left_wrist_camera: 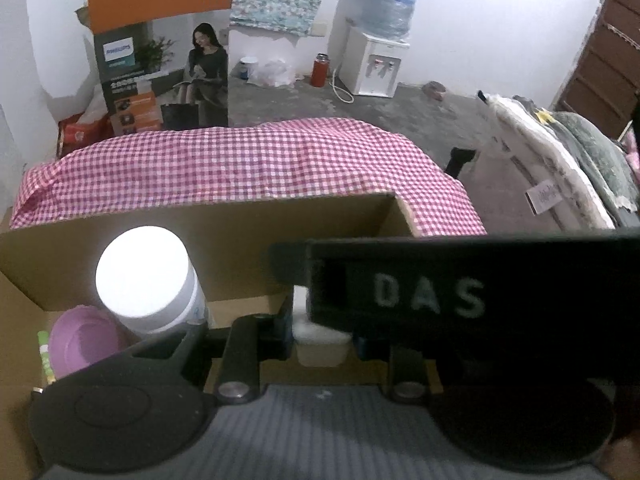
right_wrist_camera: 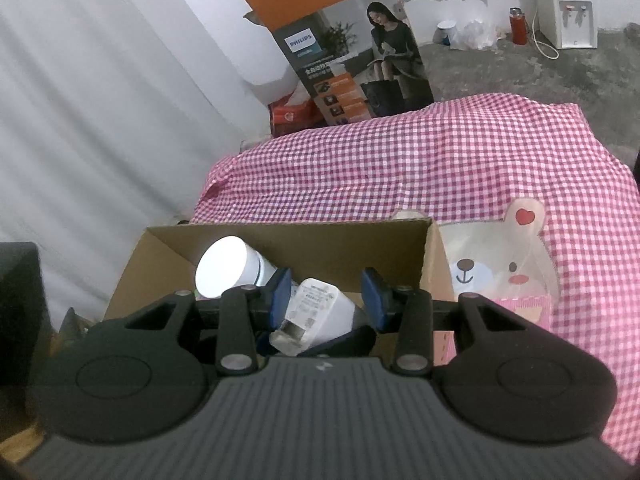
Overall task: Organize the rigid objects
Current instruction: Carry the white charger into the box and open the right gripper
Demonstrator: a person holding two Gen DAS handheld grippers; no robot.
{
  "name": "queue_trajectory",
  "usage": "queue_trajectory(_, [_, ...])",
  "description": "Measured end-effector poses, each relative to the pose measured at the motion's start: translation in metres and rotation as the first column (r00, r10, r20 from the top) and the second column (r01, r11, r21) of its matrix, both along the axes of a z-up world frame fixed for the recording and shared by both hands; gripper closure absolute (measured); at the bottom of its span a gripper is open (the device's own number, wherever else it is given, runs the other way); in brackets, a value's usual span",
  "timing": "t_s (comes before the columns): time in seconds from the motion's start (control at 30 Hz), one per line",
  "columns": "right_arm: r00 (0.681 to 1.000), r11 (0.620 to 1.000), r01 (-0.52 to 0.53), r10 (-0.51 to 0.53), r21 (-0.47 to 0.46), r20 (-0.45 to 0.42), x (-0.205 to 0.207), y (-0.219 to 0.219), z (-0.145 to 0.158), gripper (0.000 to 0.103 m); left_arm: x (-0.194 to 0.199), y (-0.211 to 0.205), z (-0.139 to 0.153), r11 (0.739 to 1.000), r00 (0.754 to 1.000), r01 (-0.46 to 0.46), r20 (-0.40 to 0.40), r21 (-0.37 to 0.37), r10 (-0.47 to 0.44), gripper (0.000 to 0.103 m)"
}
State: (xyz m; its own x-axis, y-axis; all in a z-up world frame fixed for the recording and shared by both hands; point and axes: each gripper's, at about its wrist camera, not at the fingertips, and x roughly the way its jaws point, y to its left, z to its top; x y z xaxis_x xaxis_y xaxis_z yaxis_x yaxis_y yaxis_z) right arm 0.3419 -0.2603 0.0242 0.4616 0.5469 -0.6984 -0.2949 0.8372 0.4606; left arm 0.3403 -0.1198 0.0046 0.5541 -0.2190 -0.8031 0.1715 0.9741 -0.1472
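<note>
Left hand-held gripper (left_wrist_camera: 320,336), clenched on a white block (left_wrist_camera: 320,340), is half hidden by the black bar (left_wrist_camera: 460,288).

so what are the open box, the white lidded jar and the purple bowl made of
The open box looks like plain corrugated cardboard: matte brown with folded flaps. The white lidded jar seems smooth plastic, its lid glaring under the light. The purple bowl looks like moulded plastic with a soft sheen, though only part of it shows.

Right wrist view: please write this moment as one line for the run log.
left gripper: shut | right gripper: shut on white charger | place: over cardboard box | in box: white jar
</note>
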Motion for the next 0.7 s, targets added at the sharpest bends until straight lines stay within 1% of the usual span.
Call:
queue_trajectory(0.17, [1.0,1.0,-0.007,0.007,-0.009,0.014,-0.002,0.0,0.0,0.064,0.002,-0.001,-0.001,1.0,1.0,-0.005,-0.003,0.005,0.005,0.074])
queue_trajectory(0.3, [1.0,1.0,-0.001,0.001,0.003,0.016,-0.003,-0.003,0.001,0.063,0.001,0.0,-0.001,1.0,1.0,-0.008,-0.009,0.006,0.008,0.07])
queue_trajectory(0.4, [1.0,1.0,0.004,-0.004,0.016,0.022,-0.006,-0.005,0.003,0.063,-0.005,0.0,0.003,1.0,1.0,-0.005,0.003,0.016,0.005,0.063])
queue_trajectory(0.47, [0.999,1.0,0.006,-0.007,0.024,0.036,-0.008,-0.007,0.007,0.063,-0.01,0.0,0.009,1.0,1.0,-0.003,0.018,0.022,0.002,0.056])
queue_trajectory(0.5, [0.999,1.0,0.008,-0.009,0.03,0.041,-0.01,-0.009,0.009,0.063,-0.014,0.0,0.013,1.0,1.0,0.0,0.027,0.022,0.0,0.054])
queue_trajectory(0.63, [0.997,0.998,0.011,-0.016,0.065,0.069,-0.024,-0.018,0.024,0.062,-0.032,0.005,0.029,1.0,0.998,0.005,0.066,0.012,-0.005,0.042])
queue_trajectory(0.7, [0.996,0.997,0.013,-0.019,0.076,0.084,-0.032,-0.024,0.031,0.062,-0.045,0.009,0.039,1.0,0.996,0.006,0.087,0.001,-0.006,0.04])
